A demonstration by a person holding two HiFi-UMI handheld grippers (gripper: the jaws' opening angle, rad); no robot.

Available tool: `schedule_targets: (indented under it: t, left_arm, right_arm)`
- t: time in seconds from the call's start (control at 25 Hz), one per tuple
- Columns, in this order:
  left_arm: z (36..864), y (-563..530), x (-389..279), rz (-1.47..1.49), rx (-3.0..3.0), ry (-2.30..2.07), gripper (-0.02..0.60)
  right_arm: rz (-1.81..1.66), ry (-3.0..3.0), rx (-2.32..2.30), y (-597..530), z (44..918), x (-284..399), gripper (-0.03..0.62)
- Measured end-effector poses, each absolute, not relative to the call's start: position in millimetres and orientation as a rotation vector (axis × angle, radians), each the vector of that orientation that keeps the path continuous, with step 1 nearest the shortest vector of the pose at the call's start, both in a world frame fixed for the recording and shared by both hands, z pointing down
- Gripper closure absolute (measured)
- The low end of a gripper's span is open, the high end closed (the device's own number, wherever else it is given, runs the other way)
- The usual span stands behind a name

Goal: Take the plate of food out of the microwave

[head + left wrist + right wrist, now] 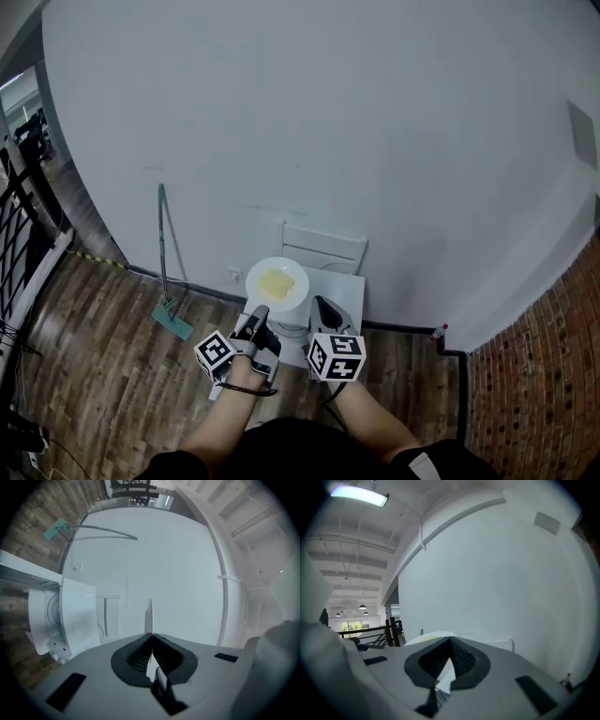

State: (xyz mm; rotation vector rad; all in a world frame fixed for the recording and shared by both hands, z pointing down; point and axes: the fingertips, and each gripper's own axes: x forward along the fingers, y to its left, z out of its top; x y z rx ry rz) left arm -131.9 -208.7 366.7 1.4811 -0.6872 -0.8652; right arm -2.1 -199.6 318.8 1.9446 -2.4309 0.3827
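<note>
In the head view, the white plate (256,273) with its yellow food (275,283) is already out of the microwave (330,265). It hangs level over the oven's front left corner, gripped at its near rim by the left tool (258,315). The right tool (322,306) hovers just beside it, over the oven, touching nothing. A mop (164,246) leans on the wall, well apart to the left. In the left gripper view, the left tool (150,637) has its jaws pressed together on the plate (149,615), seen edge-on as a thin white sliver rising from between the pads. The microwave (75,618) stands off to the left with its door swung open, and the mop (55,528) lies beyond it. In the right gripper view, the right tool (450,642) has its jaws closed tip to tip with nothing between them, and the plate (424,638) shows just past its left side. The removal itself looks done, so the step in hand is carrying the plate clear. The next move calls for keeping the one-sided grip level so the food does not slide, finding a worktop to set it on, and probably using the free right tool to shut the door.
</note>
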Motion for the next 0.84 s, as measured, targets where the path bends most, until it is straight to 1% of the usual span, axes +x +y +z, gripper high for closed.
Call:
schedule_targets:
  t: [0.56, 0.84]
  left_arm:
    - [350.8, -202.3, -134.0, -0.865, 1.482, -0.634, 0.572]
    - [356.0, -201.2, -130.6, -0.85, 1.481, -0.619, 0.572]
  right_arm:
    - [0.401, -2.373, 2.018, -177.2, 329.5, -7.8, 0.582]
    - [0.42, -2.356, 2.013, -174.6, 339.6, -11.3, 0.582]
